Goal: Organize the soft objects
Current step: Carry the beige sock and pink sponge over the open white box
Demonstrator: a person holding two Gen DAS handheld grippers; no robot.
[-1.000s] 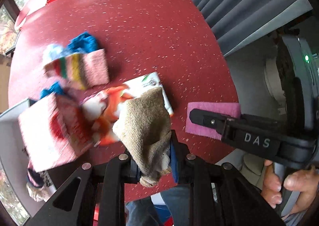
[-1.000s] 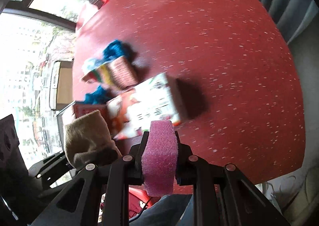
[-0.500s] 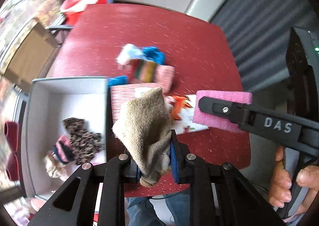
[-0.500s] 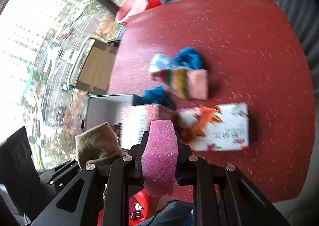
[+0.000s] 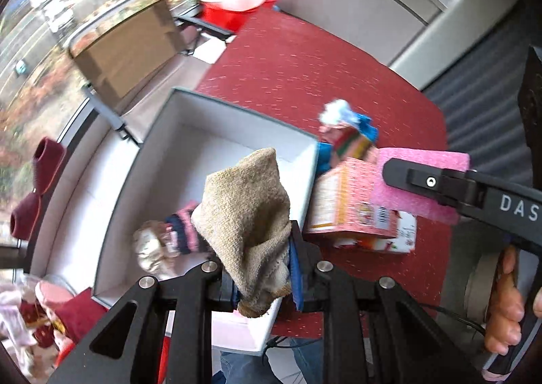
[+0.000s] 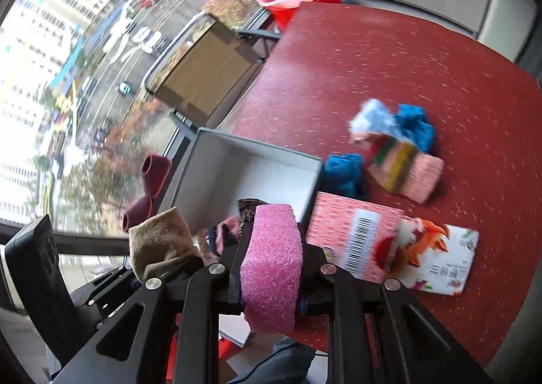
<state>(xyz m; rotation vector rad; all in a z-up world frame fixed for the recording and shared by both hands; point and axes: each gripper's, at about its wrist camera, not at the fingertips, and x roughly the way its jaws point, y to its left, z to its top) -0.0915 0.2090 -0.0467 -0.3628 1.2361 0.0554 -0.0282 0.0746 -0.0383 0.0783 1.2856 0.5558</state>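
Both hand-held grippers have been swinging from the red desk [image 6: 389, 55] over the white box [image 5: 189, 133]. Your left hand-held gripper [image 5: 261, 269] is pinching a tan sock [image 5: 244, 201]; your right hand-held gripper [image 6: 271, 269] is pinching a pink sponge [image 6: 271, 258].

Box [image 5: 189, 113] left of table [image 5: 305, 55], socks [image 5: 176, 238] inside it.

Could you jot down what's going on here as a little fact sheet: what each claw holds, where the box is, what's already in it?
left gripper: shut on a beige sock
right gripper: shut on a pink sponge
white box: open, beside the red table
in the box: a striped sock and a patterned item, partly hidden
on the table: blue cloths, a striped pink sponge block, a pink carton
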